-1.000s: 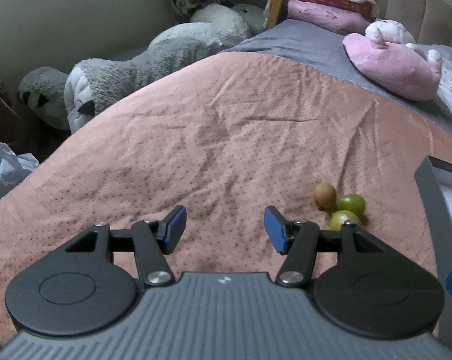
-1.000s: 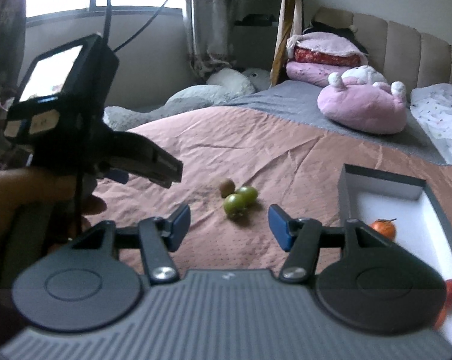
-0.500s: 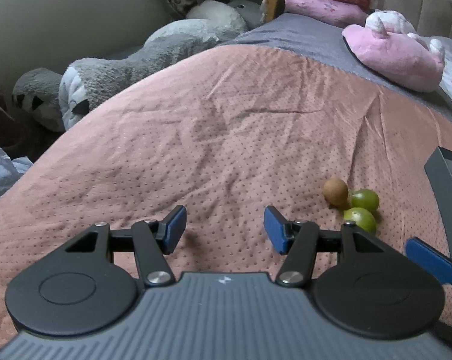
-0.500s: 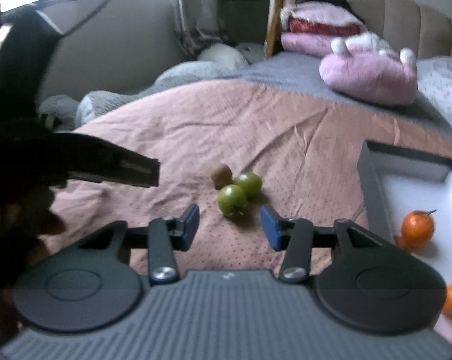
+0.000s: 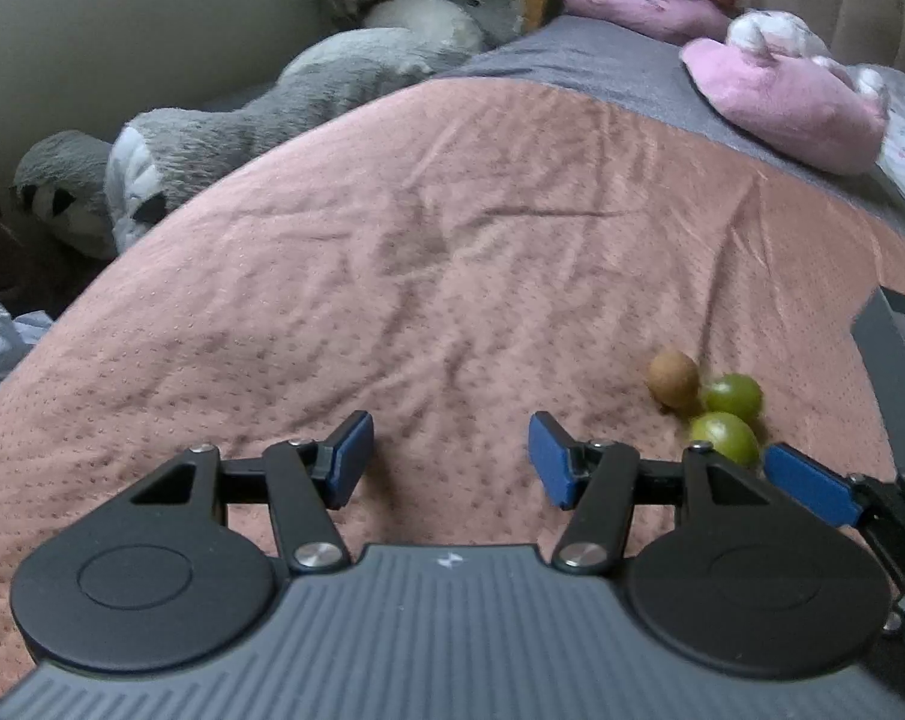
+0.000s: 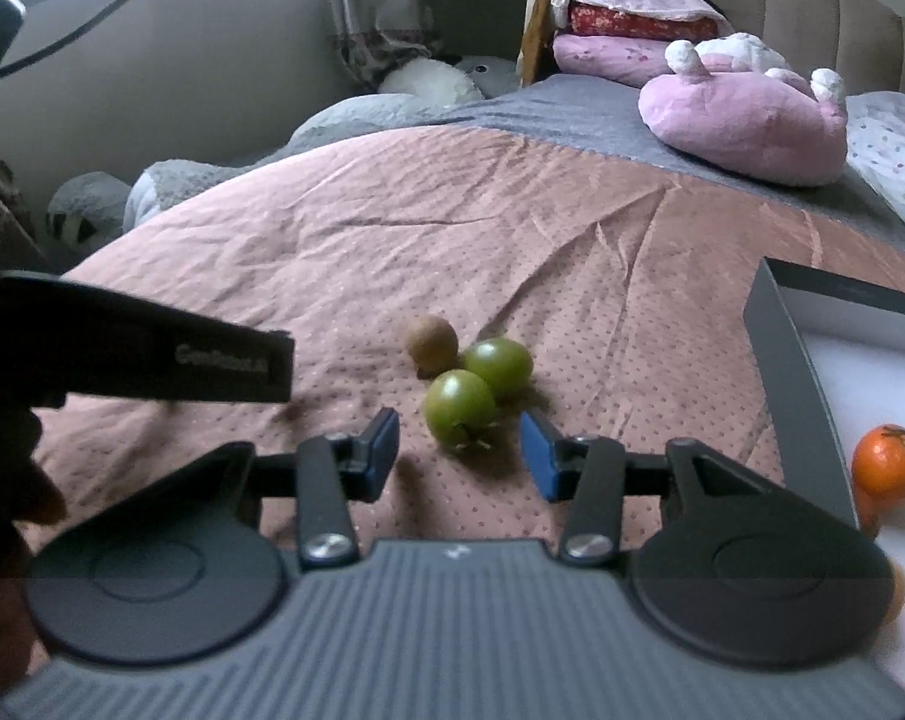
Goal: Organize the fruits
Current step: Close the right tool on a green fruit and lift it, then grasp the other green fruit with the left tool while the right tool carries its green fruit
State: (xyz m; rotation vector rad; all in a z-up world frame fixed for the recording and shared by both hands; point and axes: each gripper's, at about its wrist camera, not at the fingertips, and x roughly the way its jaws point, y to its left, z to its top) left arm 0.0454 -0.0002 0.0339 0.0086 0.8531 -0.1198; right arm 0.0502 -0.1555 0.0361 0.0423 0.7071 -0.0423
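Note:
Two green fruits and a small brown fruit lie together on the pink bedspread. In the right wrist view the near green fruit sits just ahead of my open right gripper, between its blue fingertips; the far green fruit touches it behind. The left wrist view shows the brown fruit and both green fruits to the right of my open, empty left gripper. A grey-walled white box at right holds an orange fruit.
The left gripper's body and the hand holding it fill the left of the right wrist view. A pink plush and pillows lie at the bed's far end. Grey plush toys lie past the left edge.
My right gripper has moved forward and down towards the fruits; the near green fruit now sits between its fingertips. The left gripper has shifted only slightly.

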